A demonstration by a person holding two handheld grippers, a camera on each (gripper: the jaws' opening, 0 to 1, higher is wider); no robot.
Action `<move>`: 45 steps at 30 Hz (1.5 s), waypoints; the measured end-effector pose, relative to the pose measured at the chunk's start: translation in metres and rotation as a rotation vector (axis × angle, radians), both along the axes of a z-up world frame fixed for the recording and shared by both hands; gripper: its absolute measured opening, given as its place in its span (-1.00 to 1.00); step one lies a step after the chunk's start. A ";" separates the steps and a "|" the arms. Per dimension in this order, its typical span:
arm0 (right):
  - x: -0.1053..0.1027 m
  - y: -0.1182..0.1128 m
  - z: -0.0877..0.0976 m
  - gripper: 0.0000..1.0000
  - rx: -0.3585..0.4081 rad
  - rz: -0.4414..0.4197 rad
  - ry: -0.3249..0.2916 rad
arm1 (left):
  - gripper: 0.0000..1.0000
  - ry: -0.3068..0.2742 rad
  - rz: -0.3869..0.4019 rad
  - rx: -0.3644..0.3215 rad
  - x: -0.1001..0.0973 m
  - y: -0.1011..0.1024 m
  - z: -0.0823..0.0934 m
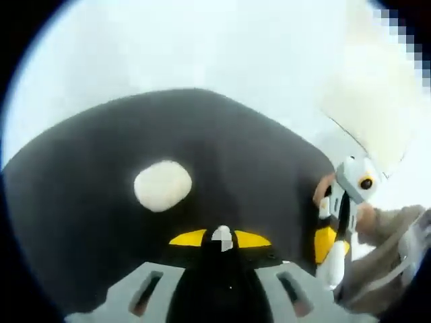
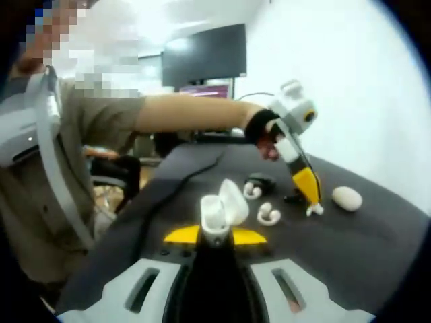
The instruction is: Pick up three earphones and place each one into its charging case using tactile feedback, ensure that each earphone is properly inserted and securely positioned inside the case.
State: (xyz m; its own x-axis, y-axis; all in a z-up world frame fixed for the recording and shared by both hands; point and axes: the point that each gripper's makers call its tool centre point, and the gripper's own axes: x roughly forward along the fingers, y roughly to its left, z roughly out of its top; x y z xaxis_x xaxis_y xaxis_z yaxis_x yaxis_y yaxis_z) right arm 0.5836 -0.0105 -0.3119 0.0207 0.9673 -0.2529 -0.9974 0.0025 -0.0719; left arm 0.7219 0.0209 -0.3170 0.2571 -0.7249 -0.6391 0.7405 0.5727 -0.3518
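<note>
In the left gripper view my left gripper (image 1: 220, 238) is shut on a small white earphone (image 1: 221, 235), low over the dark table (image 1: 87, 222). Beyond it lies a closed white oval case (image 1: 162, 186). From the right gripper view the left gripper (image 2: 312, 202) points down at the table, the white earphone (image 2: 314, 210) at its tip, next to the oval case (image 2: 347, 198). My right gripper (image 2: 215, 237) is shut on an open white charging case (image 2: 220, 210), lid up. A white earphone (image 2: 268, 214) lies loose on the table; another (image 2: 252, 192) lies by a black case (image 2: 262, 182).
The right gripper (image 1: 335, 232) enters the left gripper view from the right. A person's arm (image 2: 195, 113) reaches across the dark table (image 2: 363, 249). A dark monitor (image 2: 204, 55) stands behind the table, and a white wall (image 2: 350, 81) rises at the right.
</note>
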 end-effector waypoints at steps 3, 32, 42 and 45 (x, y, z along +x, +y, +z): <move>0.000 0.000 0.000 -0.65 0.000 0.000 -0.001 | -0.71 0.011 -0.014 0.014 -0.008 -0.003 -0.005; 0.000 0.000 0.000 -0.65 0.000 0.004 -0.009 | -0.82 -0.590 -0.150 0.141 -0.008 -0.003 0.036; 0.001 0.000 0.000 -0.65 0.000 0.002 -0.003 | -0.82 -0.998 -0.245 0.091 -0.072 0.010 0.098; 0.001 0.000 0.000 -0.65 0.000 0.001 0.000 | -0.82 -1.110 -0.311 0.099 -0.105 0.005 0.107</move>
State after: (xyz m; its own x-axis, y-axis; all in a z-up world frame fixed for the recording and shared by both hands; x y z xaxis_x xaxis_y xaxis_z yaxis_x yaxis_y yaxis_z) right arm 0.5849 -0.0107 -0.3122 0.0197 0.9673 -0.2527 -0.9974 0.0016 -0.0716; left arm 0.6169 0.0264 -0.2097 0.5317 -0.8148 -0.2310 0.7279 0.3002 0.6165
